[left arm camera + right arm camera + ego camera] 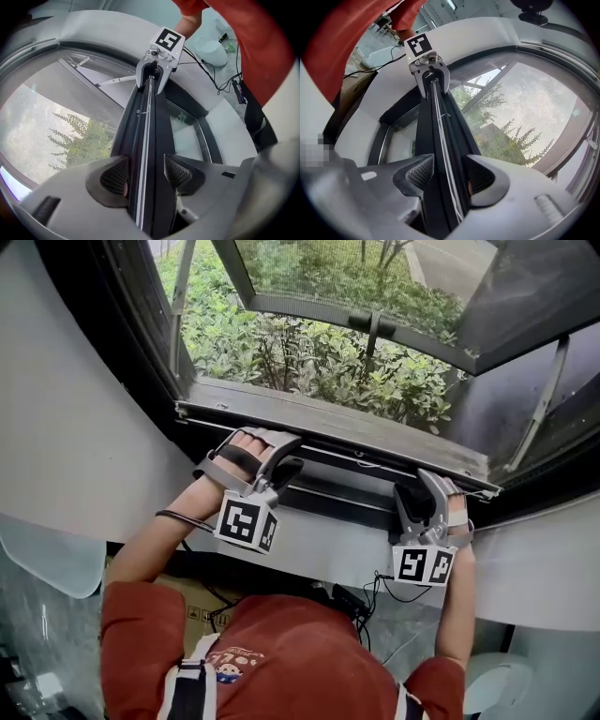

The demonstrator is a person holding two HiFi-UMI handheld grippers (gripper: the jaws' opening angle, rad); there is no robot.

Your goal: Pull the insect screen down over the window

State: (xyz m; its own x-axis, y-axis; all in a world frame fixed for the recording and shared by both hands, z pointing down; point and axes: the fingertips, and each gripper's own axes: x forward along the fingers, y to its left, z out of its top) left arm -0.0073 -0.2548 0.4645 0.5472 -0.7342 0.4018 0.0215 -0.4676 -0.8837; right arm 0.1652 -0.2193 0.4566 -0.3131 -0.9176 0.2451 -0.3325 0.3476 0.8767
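At the foot of the window, I have both grippers on the pull bar [349,465] of the insect screen, one toward each end. My left gripper [281,457] is clenched on it: in the left gripper view the dark bar [145,140] runs straight between the two ribbed pads [115,177], which press on it from either side. My right gripper [422,493] clamps it in the same way, and in the right gripper view the bar [440,140] fills the gap between the jaws. A thin pale cord [443,140] lies along the bar's length.

The mesh [47,122] stretches away from the outer side of the bar, with trees showing grey through it, and I see the same from the right [534,108]. On the bar's other side there is only dark frame and a narrow pane [187,140]. From the head view the bar sits low, just above the white sill [328,540], with bushes [309,362] beyond.

I judge the pull nearly finished: the screen looks drawn over most of the opening. What is left is the last bit of travel down to the bottom frame, seating the bar there and letting go. Whether it already touches the frame I cannot tell.
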